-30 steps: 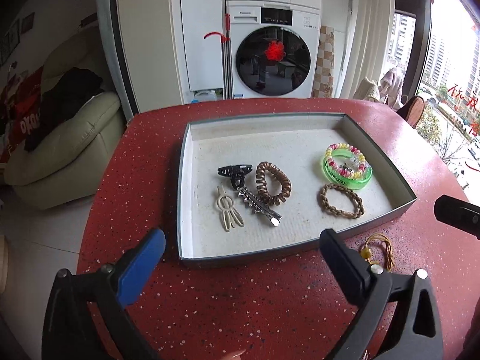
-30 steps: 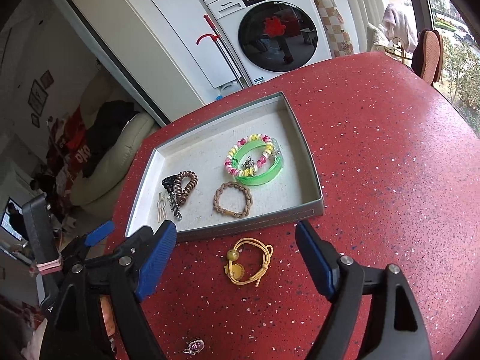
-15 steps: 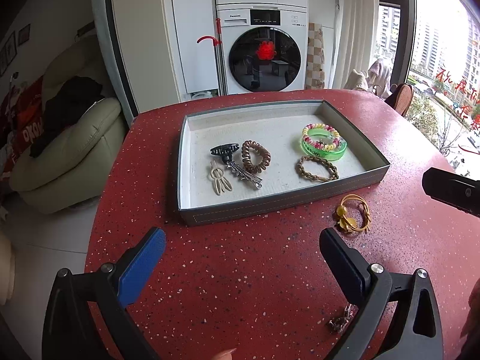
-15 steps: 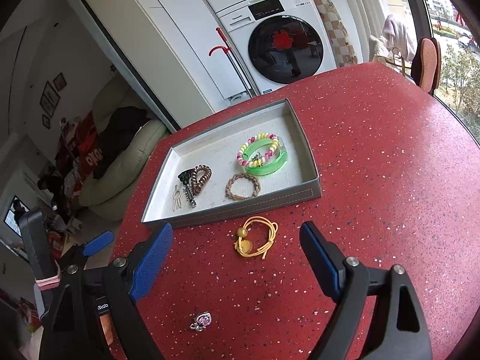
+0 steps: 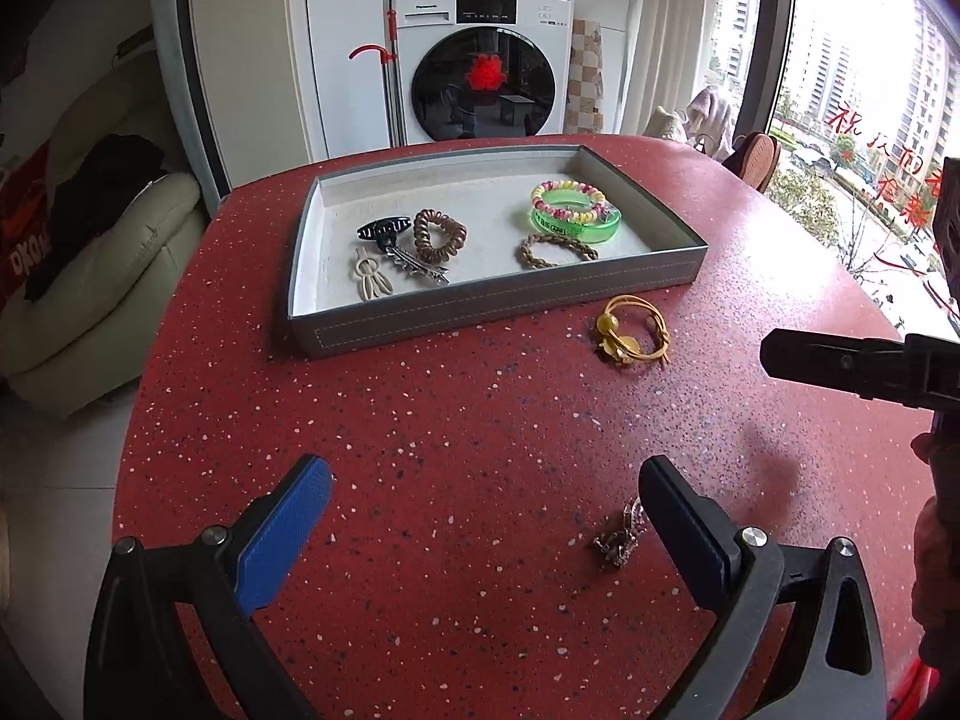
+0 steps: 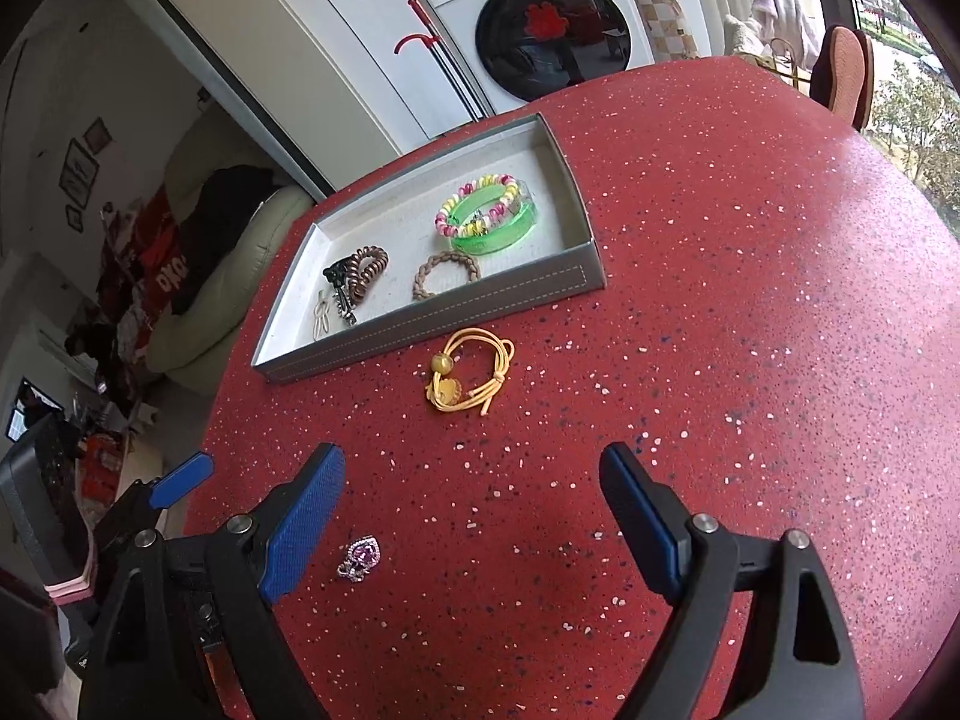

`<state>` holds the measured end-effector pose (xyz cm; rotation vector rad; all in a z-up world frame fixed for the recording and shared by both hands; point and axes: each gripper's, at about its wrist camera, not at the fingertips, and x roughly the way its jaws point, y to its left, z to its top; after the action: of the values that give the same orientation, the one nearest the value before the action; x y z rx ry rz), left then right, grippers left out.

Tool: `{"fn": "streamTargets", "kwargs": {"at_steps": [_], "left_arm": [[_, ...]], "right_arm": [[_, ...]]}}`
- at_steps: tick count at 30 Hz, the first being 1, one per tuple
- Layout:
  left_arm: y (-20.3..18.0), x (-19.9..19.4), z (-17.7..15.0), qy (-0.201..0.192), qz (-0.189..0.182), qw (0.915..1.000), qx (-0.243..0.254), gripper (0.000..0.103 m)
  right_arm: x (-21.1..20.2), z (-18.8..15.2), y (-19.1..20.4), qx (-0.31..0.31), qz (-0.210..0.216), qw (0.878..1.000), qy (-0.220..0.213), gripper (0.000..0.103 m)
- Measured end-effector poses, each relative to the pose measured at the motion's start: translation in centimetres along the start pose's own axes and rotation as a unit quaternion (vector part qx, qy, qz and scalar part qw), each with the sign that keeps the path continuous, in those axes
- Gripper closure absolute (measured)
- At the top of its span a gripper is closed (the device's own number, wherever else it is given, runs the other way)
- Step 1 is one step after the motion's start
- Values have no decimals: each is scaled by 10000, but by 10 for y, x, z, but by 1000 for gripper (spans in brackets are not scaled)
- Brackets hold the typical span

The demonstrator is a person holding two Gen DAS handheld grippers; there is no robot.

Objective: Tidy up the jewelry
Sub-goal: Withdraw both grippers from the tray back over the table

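Both tongs stand wide with nothing between their pads: the left gripper (image 5: 483,495) fills the bottom of its own view, and the right gripper (image 6: 471,480) does the same in its view, each over the red table (image 6: 750,312).

Seven pieces lie in the grey tray (image 5: 480,313), upper centre of the left view. On its left side sit three hair clips: a black claw clip (image 5: 379,231), a cream clip (image 5: 372,277) with its long axis running toward the tray's near wall, and a silver clip (image 5: 420,264) slanting down to the right. Beside them is one brown coil tie (image 5: 437,235). On the right side are one green bangle (image 5: 576,222), one beaded bracelet (image 5: 567,195) resting on top of it, and one braided bracelet (image 5: 555,251) lying flat just in front.

Two pieces are out on the table. One yellow cord bracelet (image 6: 471,369) lies just in front of the tray's near wall, its loose ends pointing lower right in the right view. One pink-stoned brooch (image 6: 360,558) lies near the lower edge, just beside the right gripper's left pad; in the left view it (image 5: 621,534) touches the inner side of the right-hand finger.
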<state>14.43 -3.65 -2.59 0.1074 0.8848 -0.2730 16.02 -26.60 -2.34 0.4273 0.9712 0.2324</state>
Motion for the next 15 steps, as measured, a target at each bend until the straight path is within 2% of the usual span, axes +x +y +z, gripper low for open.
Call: {"fn": "streamTargets", "kwargs": {"at_steps": [8, 15], "left_arm": [[-17, 0, -13, 178, -141, 9997, 120, 0], [-26, 2, -20, 265, -177, 9993, 172, 0]], "right_arm": [[9, -6, -8, -41, -342, 9992, 191, 14], [14, -4, -4, -249, -453, 9984, 228, 14]]}}
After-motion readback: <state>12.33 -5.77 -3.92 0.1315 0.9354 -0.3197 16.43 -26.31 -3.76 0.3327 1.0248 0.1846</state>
